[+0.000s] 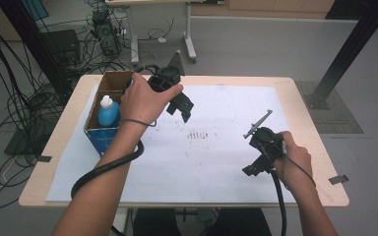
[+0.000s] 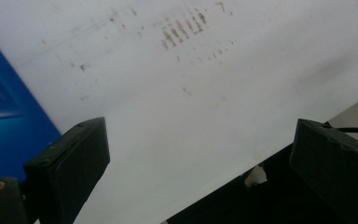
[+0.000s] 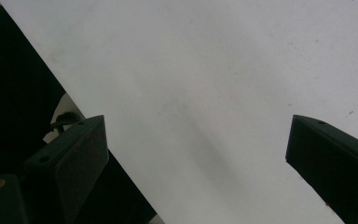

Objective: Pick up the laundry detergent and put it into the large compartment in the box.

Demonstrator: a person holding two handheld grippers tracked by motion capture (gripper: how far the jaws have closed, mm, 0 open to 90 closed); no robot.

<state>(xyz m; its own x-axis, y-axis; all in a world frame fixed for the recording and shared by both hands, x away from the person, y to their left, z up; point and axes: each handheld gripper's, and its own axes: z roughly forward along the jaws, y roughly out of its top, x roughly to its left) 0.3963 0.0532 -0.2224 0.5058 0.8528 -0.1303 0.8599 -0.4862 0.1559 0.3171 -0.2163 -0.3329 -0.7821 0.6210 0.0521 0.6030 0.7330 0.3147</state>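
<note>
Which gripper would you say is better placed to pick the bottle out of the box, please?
Left, probably. The left gripper hangs open right beside the box holding the bottle. The right gripper, also open, sits near the table's opposite front side over white paper.

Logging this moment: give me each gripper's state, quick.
Left gripper: open, nothing between its fingers, above the white paper sheet.
Right gripper: open, holding nothing.
</note>
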